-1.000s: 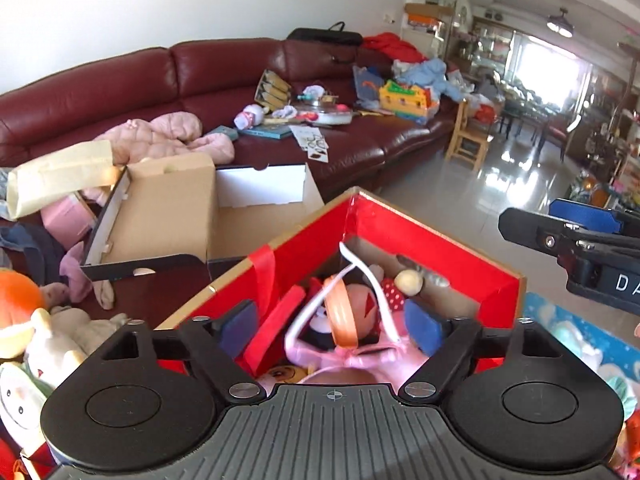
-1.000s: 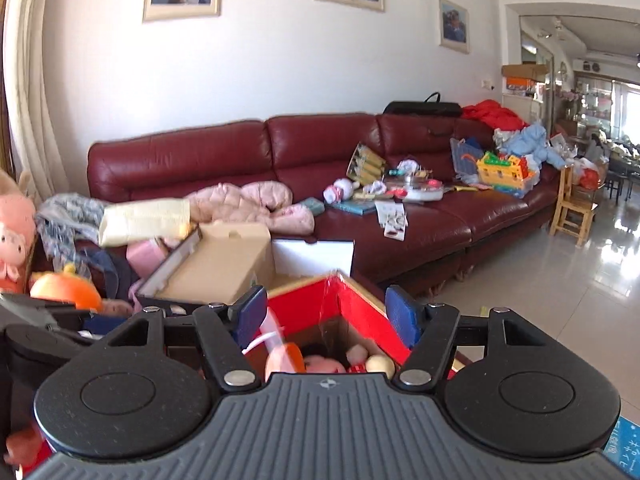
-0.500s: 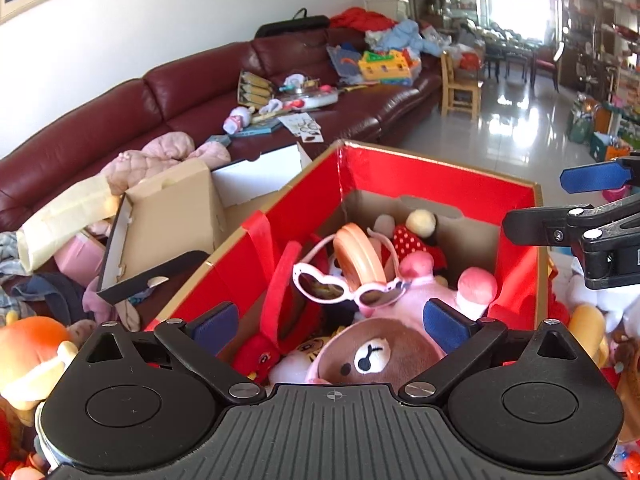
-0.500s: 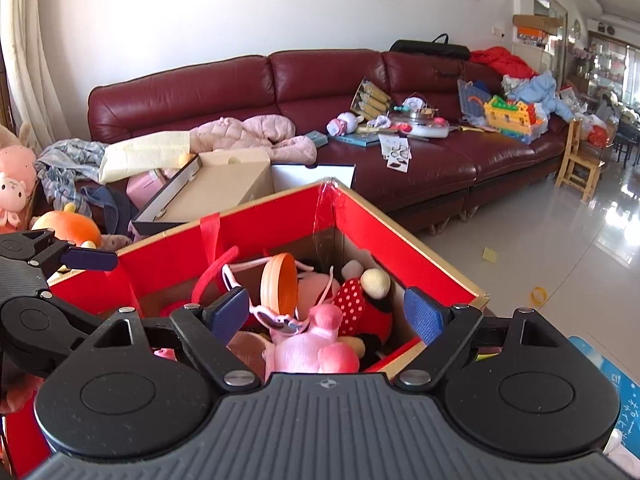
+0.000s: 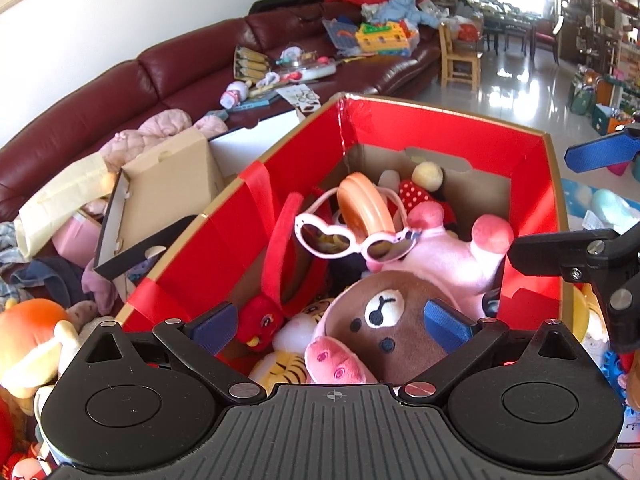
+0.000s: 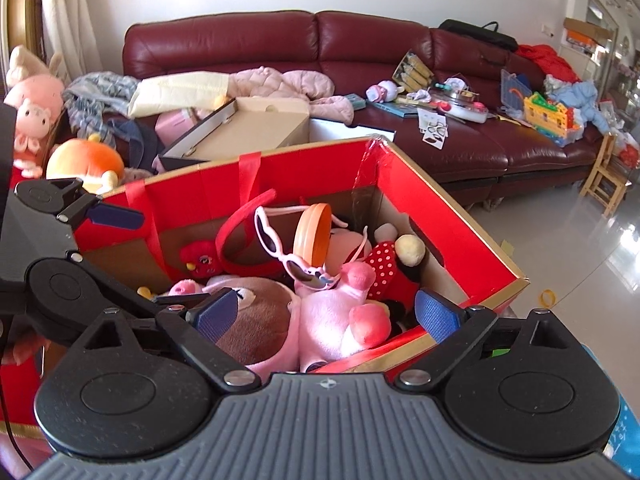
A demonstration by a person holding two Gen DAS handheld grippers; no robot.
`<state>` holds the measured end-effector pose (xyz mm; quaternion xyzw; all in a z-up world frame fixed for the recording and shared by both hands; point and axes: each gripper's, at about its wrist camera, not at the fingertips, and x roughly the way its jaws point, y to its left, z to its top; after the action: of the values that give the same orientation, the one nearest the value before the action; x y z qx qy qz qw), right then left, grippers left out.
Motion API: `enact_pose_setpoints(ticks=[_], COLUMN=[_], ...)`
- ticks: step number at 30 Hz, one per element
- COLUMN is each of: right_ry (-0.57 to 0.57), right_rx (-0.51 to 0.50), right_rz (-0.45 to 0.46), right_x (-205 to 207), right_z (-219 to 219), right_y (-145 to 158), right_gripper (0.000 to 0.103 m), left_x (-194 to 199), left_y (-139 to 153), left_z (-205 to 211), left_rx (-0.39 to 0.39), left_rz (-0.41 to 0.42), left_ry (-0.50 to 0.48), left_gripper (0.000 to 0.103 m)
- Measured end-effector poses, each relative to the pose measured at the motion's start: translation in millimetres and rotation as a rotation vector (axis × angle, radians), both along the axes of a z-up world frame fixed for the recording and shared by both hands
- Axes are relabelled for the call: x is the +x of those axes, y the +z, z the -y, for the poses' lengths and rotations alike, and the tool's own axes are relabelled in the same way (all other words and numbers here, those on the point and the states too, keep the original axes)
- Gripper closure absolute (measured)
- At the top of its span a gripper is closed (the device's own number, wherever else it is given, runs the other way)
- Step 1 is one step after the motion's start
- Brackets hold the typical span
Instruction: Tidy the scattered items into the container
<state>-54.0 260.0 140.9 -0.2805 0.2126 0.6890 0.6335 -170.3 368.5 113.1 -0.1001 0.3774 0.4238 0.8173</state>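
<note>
A red cardboard box [image 5: 448, 132] [image 6: 304, 168] holds several toys: a brown bear plush [image 5: 384, 320] [image 6: 256, 320], a pink plush [image 5: 452, 256] [image 6: 336, 320], pink heart sunglasses [image 5: 352, 240] [image 6: 292, 256], an orange lid [image 5: 364, 208] [image 6: 314, 232] and a red polka-dot plush [image 6: 384, 264]. My left gripper [image 5: 332, 328] is open and empty above the box's near end. My right gripper [image 6: 320, 312] is open and empty over the box's near rim. Each gripper shows in the other's view.
A dark red sofa [image 6: 280, 44] behind the box carries a pink jacket [image 6: 288, 84], an open cardboard box [image 6: 256, 128], books and toys. Plush toys [image 6: 84, 160] lie at the left. A wooden chair [image 5: 460, 64] stands on the tiled floor at the right.
Both grippers have tilted down and drawn back, so the inside of the red box fills both views. The sunglasses now rest on the toys in the box.
</note>
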Motion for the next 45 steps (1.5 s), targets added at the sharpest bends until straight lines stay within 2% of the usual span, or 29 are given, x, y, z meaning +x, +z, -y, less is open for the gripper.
enact_pose_setpoints(ticks=[11,15,21,27,29,32,36,38,45], right_ry=[0.026,0.032,0.054,0.086,0.088,0.095,0.112,0.121,0.117], right_rx=[-0.071,-0.095,-0.166,-0.211,-0.235,-0.285,-0.35,-0.373,-0.395], right_rz=[0.074,0.097,0.163,0.208,0.213,0.237,0.282,0.305,0.331], right_x=[-15,-18,-25,-31,-33,-38,-44,-47,-50], right_z=[-10,-16,-27,-33,-37,-43,-50,-54,-60], right_y=[-15,-20,-30,-35,-38,-46,-58,-63,-70], right_gripper=[0.005,0.004,0.003,0.001,0.001,0.001,0.001,0.001,0.001], left_x=[-6,-10,-19,-23,-22,-21,-15,-14,-10], left_y=[-16,-20,-22,-20,-21,-25,-31,-33,-42], left_z=[-8,-12,-26,-25,-27,-33,-37,-35,-35], left_rx=[-0.029,-0.043,-0.134,-0.066,-0.087,-0.112,-0.157,-0.146,-0.169], left_rz=[-0.016,0.003,-0.006,-0.046,-0.017,0.01,-0.049,-0.074,-0.113], left_ry=[0.0,0.003,0.038,0.044,0.015,0.027,0.024,0.011,-0.012], left_gripper=[0.0,0.0,0.0,0.0,0.0,0.0,0.001,0.001,0.001])
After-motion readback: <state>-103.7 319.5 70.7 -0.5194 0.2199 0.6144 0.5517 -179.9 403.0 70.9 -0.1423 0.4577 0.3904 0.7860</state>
